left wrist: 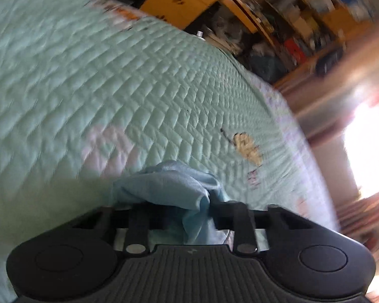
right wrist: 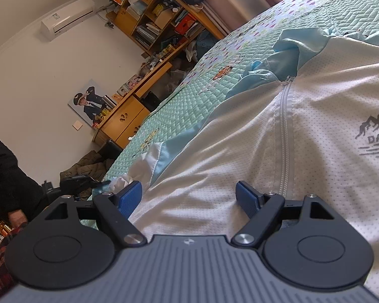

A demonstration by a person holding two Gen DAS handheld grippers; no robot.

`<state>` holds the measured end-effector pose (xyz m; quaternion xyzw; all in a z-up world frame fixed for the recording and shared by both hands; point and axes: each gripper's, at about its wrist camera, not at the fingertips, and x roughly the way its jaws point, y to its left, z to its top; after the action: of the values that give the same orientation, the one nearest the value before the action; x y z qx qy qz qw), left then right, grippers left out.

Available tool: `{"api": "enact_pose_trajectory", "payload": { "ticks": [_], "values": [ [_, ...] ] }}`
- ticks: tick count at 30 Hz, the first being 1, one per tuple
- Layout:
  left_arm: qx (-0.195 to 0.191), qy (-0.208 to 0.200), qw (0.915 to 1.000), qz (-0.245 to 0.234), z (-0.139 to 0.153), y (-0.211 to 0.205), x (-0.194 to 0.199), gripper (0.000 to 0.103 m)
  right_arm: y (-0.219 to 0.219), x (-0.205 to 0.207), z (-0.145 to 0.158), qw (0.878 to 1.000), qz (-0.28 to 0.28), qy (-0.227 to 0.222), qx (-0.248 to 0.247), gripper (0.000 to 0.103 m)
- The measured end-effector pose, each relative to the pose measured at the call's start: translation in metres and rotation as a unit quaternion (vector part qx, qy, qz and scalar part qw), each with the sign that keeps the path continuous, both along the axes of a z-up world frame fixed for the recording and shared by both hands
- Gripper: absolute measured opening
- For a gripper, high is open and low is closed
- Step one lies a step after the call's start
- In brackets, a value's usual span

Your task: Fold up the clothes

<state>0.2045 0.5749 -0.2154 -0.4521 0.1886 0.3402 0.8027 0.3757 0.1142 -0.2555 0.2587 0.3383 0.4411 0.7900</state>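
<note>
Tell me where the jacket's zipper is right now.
In the right wrist view, the zipper runs down the white jacket, just right of the open right gripper, left of the mountain logo.

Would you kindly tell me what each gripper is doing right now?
Left gripper: closed on the light blue cloth.
Right gripper: open, empty, above the white jacket.

1. Right gripper (right wrist: 188, 198) held low over a white mesh jacket (right wrist: 240, 156), blue pads (right wrist: 130, 198) spread wide, nothing pinched.
2. Zipper (right wrist: 284, 126) running up the jacket; grey mountain logo (right wrist: 376, 131) at right.
3. Light-blue lining (right wrist: 290, 50) showing at the collar.
4. Beneath: green quilted bedspread (right wrist: 189, 96).
5. Beyond: wooden shelves (right wrist: 151, 12), wall air conditioner (right wrist: 65, 16).
</note>
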Motion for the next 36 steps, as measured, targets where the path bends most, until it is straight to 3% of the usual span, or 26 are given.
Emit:
{"api": "enact_pose_trajectory", "payload": {
  "ticks": [2, 4, 6, 8, 9, 10, 13, 14, 15, 16, 19, 20, 22, 24, 27, 30, 32, 36],
  "values": [
    [0.080, 0.035, 0.9957, -0.031, 0.021, -0.006, 0.006, 0.011, 0.000, 0.000, 0.000, 1.000, 0.000, 0.000, 0.000, 0.082],
    [0.172, 0.028, 0.9820, -0.071, 0.049, -0.012, 0.018, 0.006, 0.000, 0.000, 0.000, 1.000, 0.000, -0.001, -0.001, 0.082],
    [0.267, -0.030, 0.9559, -0.118, 0.082, -0.023, 0.021, 0.006, 0.000, -0.001, 0.000, 1.000, 0.000, -0.001, -0.001, 0.082],
    [0.350, -0.070, 0.9216, -0.152, 0.107, -0.031, 0.016, 0.007, 0.000, -0.001, 0.000, 1.000, 0.000, -0.002, -0.002, 0.082],
    [0.379, -0.080, 0.9065, -0.167, 0.115, -0.032, 0.014, 0.015, 0.000, -0.001, 0.000, 1.000, 0.000, -0.002, -0.002, 0.082],
    [0.389, -0.062, 0.9029, -0.173, 0.116, -0.028, 0.014, 0.029, 0.000, -0.001, 0.000, 1.000, 0.001, -0.002, -0.001, 0.082],
    [0.353, 0.045, 0.9265, -0.122, 0.100, -0.004, 0.005, 0.045, 0.000, 0.000, 0.000, 1.000, 0.001, -0.001, -0.001, 0.082],
    [0.328, 0.069, 0.9373, -0.094, 0.093, 0.005, -0.005, 0.050, -0.001, 0.000, 0.000, 1.000, 0.001, -0.001, 0.000, 0.082],
    [0.294, 0.094, 0.9495, -0.057, 0.083, 0.015, -0.017, 0.061, -0.001, 0.000, 0.000, 1.000, 0.001, 0.000, 0.000, 0.082],
    [0.251, 0.115, 0.9609, -0.017, 0.072, 0.024, -0.031, 0.063, -0.001, 0.000, 0.000, 1.000, 0.001, 0.000, 0.000, 0.082],
    [0.171, 0.103, 0.9786, 0.050, 0.050, 0.029, -0.069, 0.065, -0.001, 0.001, 0.000, 1.000, 0.001, 0.000, -0.001, 0.082],
    [0.161, 0.105, 0.9797, 0.057, 0.046, 0.026, -0.073, 0.067, -0.001, 0.001, 0.000, 1.000, 0.001, -0.001, -0.001, 0.082],
    [0.157, 0.116, 0.9790, 0.058, 0.040, 0.015, -0.084, 0.085, -0.001, 0.000, 0.000, 1.000, 0.002, -0.001, -0.002, 0.082],
    [0.146, 0.114, 0.9817, 0.047, 0.036, 0.012, -0.088, 0.094, -0.002, 0.000, 0.000, 1.000, 0.002, -0.002, -0.003, 0.082],
    [0.138, 0.110, 0.9824, 0.062, 0.035, 0.018, -0.096, 0.094, -0.003, 0.001, 0.000, 1.000, 0.002, -0.002, -0.003, 0.082],
    [0.158, 0.085, 0.9794, 0.093, 0.047, 0.031, -0.111, 0.094, -0.003, 0.001, 0.000, 1.000, 0.003, -0.002, -0.005, 0.082],
    [0.173, 0.079, 0.9794, 0.068, 0.055, 0.042, -0.103, 0.094, -0.003, 0.000, 0.000, 1.000, 0.002, -0.003, -0.006, 0.082],
    [0.199, 0.106, 0.9743, 0.009, 0.055, 0.062, -0.068, 0.097, -0.002, -0.001, 0.000, 1.000, 0.003, -0.006, -0.009, 0.082]
  ]
}}
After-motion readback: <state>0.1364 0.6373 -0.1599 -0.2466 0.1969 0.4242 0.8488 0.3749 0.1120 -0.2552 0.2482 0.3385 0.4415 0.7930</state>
